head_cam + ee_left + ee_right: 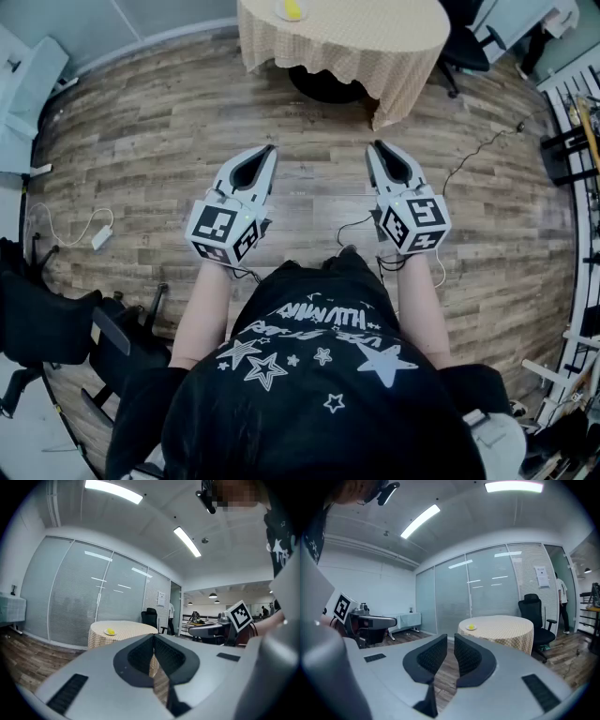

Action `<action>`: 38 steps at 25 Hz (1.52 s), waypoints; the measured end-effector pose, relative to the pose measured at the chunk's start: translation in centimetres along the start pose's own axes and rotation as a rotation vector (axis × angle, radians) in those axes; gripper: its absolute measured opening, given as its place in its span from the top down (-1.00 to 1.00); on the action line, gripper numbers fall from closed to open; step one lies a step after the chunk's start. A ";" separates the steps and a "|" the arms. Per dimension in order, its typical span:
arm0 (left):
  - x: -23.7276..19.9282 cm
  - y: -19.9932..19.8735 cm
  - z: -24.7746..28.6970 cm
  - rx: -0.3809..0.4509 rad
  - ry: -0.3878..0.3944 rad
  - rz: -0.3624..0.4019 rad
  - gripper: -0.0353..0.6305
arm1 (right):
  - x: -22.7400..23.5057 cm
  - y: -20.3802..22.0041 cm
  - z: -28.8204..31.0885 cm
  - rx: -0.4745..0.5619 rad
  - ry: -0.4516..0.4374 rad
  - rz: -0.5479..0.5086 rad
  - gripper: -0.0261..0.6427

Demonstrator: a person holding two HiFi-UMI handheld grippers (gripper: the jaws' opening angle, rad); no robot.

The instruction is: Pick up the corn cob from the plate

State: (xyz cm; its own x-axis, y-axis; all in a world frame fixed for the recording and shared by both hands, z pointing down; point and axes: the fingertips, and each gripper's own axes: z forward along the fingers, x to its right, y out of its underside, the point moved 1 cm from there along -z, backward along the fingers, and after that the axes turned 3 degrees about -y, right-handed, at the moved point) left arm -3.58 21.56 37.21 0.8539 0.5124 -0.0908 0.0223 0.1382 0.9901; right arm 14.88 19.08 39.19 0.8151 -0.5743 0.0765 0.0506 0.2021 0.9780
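The yellow corn cob [292,9] lies on a small pale plate [106,633] on a round bench [375,42] draped in a tan checked cloth with a wavy hem. It sits well ahead of both sets of jaws. The left gripper [271,148] and right gripper [374,145] are smooth grey shells with dark ribbed pads. They hang side by side over the wood-plank floor [141,169], each with its jaws pressed together on nothing.

An office: far glass partition walls with blinds [487,588], a black swivel chair [534,613] right of a round cloth-covered table [501,629], and ceiling strip lights [421,520].
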 end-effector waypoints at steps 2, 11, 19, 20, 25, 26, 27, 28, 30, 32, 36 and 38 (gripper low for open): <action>-0.2 0.1 -0.1 -0.002 0.004 -0.002 0.87 | -0.3 0.0 0.2 -0.001 0.000 -0.003 0.74; -0.9 0.3 -1.6 -0.008 -0.006 0.005 0.87 | -2.2 0.3 0.8 -0.007 -0.018 -0.021 0.74; -1.1 0.8 -2.6 -0.024 0.011 -0.009 0.87 | -1.6 1.0 -0.3 -0.005 0.063 0.057 0.74; -1.1 0.9 -2.9 -0.024 0.015 -0.009 0.87 | -1.7 1.2 -0.6 -0.006 0.070 0.066 0.74; -1.6 1.1 -3.5 -0.026 0.011 -0.018 0.87 | -1.7 1.8 -1.3 -0.015 0.077 0.077 0.74; -1.9 1.1 -3.5 -0.025 0.007 -0.022 0.87 | -1.7 1.8 -1.2 -0.012 0.078 0.080 0.74; -2.1 1.1 -3.5 -0.025 0.004 -0.023 0.87 | -1.6 1.7 -1.1 -0.009 0.077 0.083 0.74; -2.3 1.1 -3.5 -0.026 0.000 -0.024 0.87 | -1.6 1.7 -1.0 -0.009 0.074 0.087 0.74; -2.7 1.2 -3.5 -0.033 -0.006 -0.027 0.87 | -1.6 1.8 -0.6 -0.016 0.067 0.092 0.74; -3.1 1.3 -3.3 -0.039 -0.011 -0.030 0.87 | -1.6 2.0 -0.1 -0.024 0.059 0.095 0.74; -3.9 1.6 -2.6 -0.049 -0.023 -0.029 0.87 | -1.4 2.4 1.4 -0.034 0.040 0.104 0.74; -4.3 1.8 -2.0 -0.055 -0.027 -0.028 0.87 | -1.3 2.5 2.4 -0.035 0.027 0.105 0.74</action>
State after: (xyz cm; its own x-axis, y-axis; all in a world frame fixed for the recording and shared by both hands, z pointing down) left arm -8.29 21.32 39.12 0.8670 0.4851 -0.1144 0.0179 0.1991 0.9798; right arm 12.55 18.39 41.99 0.8322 -0.5271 0.1723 -0.0159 0.2880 0.9575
